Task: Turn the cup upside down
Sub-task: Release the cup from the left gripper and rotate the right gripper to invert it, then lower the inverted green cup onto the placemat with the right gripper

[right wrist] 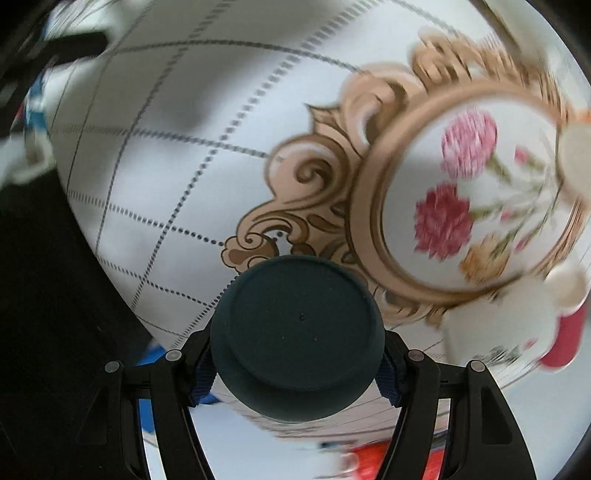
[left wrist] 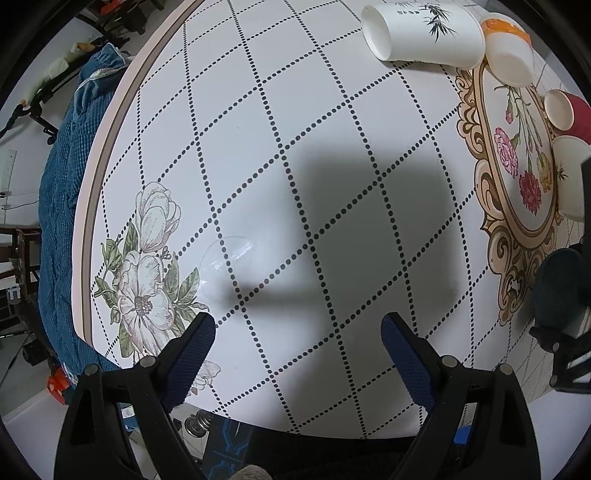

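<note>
A dark teal cup sits between my right gripper's fingers, its flat base facing the camera, held above the table near the gold frame print. The right wrist view is blurred. The same cup and the right gripper show at the right edge of the left wrist view. My left gripper is open and empty, low over the white table with the dotted grid. A clear plastic cup, barely visible, lies on the table beside the flower print, ahead and left of the left gripper.
A white bamboo-print paper cup lies on its side at the far edge. An orange-and-white cup, a red cup and a white cup lie at the right. A blue cloth hangs past the left table edge.
</note>
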{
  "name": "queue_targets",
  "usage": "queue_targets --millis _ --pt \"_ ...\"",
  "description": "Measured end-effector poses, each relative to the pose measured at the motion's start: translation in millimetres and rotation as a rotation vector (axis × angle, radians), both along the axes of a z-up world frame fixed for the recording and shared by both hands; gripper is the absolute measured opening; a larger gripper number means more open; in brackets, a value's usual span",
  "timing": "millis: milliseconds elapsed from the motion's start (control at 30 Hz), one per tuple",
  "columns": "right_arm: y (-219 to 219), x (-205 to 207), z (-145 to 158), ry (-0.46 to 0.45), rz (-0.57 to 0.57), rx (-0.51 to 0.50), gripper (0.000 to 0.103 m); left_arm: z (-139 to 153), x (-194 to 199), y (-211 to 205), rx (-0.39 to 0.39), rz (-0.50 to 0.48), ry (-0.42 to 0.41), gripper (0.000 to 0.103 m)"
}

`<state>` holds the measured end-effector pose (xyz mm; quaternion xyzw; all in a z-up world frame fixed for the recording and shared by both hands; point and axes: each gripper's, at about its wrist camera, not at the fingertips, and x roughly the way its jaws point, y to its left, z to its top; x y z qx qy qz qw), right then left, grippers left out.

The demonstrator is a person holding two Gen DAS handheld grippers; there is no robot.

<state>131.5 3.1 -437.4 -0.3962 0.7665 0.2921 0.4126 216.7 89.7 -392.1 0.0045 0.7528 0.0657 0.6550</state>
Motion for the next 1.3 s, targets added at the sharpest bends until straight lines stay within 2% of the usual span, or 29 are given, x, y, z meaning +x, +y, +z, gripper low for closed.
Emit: queue_targets --millis 100,400,567,700,800,933,1000,1033,1300 --pt "-8.7 6.7 -5.9 0.031 -0.126 -0.016 0.071 2.3 -3.3 -3.0 0.002 -0.005 -0.002 0.092" --pt "-31.6 47.8 -20.3 0.073 -0.346 -0.046 0.071 2.7 -10.2 -1.2 0.001 -0.026 -0.013 0.092" --pt "-62.6 99.0 -40.5 0.067 -0.448 -0.059 0.071 3.8 -21.4 -1.1 0.001 -0.036 -0.013 0.092" --pt "-77.6 117.3 -47.0 0.071 -0.533 -0.066 0.072 1.7 -32.5 -3.2 -0.001 -0.043 -0.008 0.092" --pt "-84.9 133.0 -45.2 0.047 -0.540 -0.054 0.077 0.3 -38.2 -7.2 -0.003 -0.048 -0.005 0.092" --pt "-100.3 149.4 -40.9 0.032 -0.575 -0.039 0.077 -2.3 -43.1 -11.4 -0.006 -0.064 -0.007 0.092" --pt "-108.0 153.7 -38.4 0.009 -0.579 -0.026 0.076 -1.6 -42.5 -15.0 -0.006 -0.073 -0.008 0.092" --pt "-113.1 149.7 -37.0 0.001 -0.582 -0.018 0.071 0.0 -42.9 -15.4 -0.007 -0.078 -0.009 0.092" --pt "-147.3 154.5 -13.4 -0.114 -0.614 0.081 0.071 5.6 -44.9 -28.7 -0.012 -0.098 -0.009 0.092"
